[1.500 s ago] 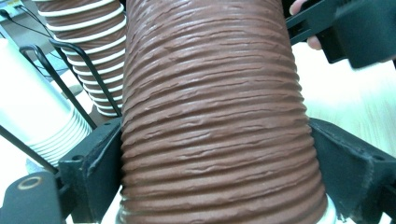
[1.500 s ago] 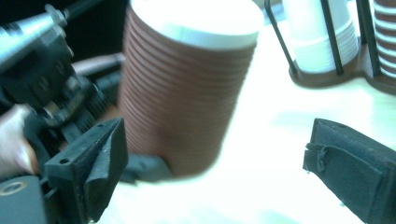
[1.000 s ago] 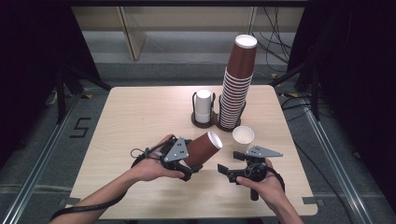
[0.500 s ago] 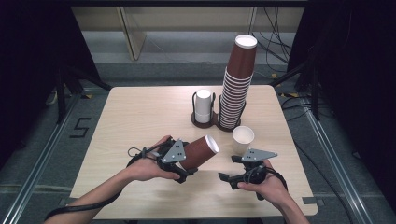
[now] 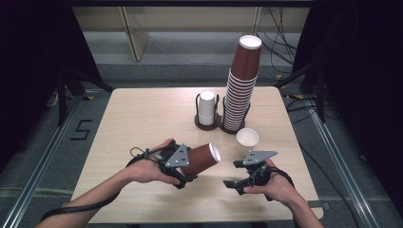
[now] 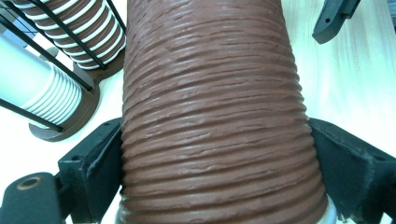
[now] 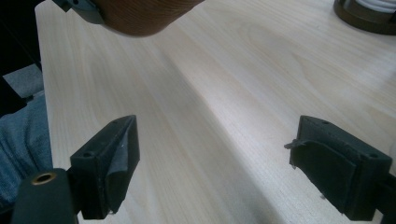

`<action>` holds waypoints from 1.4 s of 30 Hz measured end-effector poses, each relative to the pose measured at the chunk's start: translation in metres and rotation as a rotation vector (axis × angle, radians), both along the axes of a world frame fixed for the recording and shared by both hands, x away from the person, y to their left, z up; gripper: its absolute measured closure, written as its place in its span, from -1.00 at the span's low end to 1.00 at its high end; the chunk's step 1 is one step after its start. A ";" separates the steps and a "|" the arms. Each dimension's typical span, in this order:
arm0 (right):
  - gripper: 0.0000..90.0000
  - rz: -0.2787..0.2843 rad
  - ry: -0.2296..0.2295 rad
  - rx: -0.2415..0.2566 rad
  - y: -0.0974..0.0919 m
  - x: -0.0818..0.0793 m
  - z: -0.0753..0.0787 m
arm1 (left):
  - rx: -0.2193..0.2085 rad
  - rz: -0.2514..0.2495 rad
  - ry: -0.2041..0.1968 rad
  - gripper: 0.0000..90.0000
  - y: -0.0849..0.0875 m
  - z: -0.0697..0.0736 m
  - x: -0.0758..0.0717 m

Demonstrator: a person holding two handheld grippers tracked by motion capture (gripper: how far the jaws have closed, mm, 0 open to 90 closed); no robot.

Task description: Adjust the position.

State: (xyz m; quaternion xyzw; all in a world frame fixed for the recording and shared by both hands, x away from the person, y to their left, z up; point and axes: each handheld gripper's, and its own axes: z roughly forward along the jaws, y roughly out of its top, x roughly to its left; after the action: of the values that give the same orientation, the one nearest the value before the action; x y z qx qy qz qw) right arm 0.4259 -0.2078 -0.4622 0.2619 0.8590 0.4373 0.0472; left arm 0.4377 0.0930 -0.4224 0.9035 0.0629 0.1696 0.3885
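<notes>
A: What is held by the left tongs [image 5: 190,172]?

B: A brown ribbed paper cup [image 5: 199,160] is pinched across its body, as is seen in the left gripper view, where both black pads are pressed against the ribbed wall [image 6: 219,121]. The cup is carried on its side above the worktop [image 5: 142,118], with its white mouth turned toward the right tongs [image 5: 229,183].

A: And how are the right tongs set?

B: They are spread, with nothing between them. In the right gripper view only bare wood is seen between the two pads [image 7: 116,158], though the jaws have just been closing a little. The rim of the held cup [image 7: 140,18] is seen at the top of that view, well apart from the pads.

A: What else is placed on the worktop?

B: A tall stack of brown cups [image 5: 240,90] is kept in a dark wire holder [image 5: 209,124] near the far edge, and a short stack of white cups [image 5: 206,107] is kept in the holder's other ring, just beside it. A single cup with a white inside [image 5: 247,137] is stood upright near the foot of the brown stack, between it and the right tongs.

A: Is the held cup touched by anything else?

B: No contact besides the left pads is shown.
</notes>
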 end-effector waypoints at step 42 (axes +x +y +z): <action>-0.58 0.228 -0.061 -0.170 0.009 0.009 0.004 | 0.241 -0.160 0.062 -0.76 -0.004 0.000 0.000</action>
State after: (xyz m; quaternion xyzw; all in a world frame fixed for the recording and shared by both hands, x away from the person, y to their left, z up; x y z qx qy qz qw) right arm 0.4352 -0.1986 -0.4585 0.1440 0.9153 0.3734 0.0454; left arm 0.4374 0.0889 -0.4228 0.9505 -0.0181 0.1166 0.2874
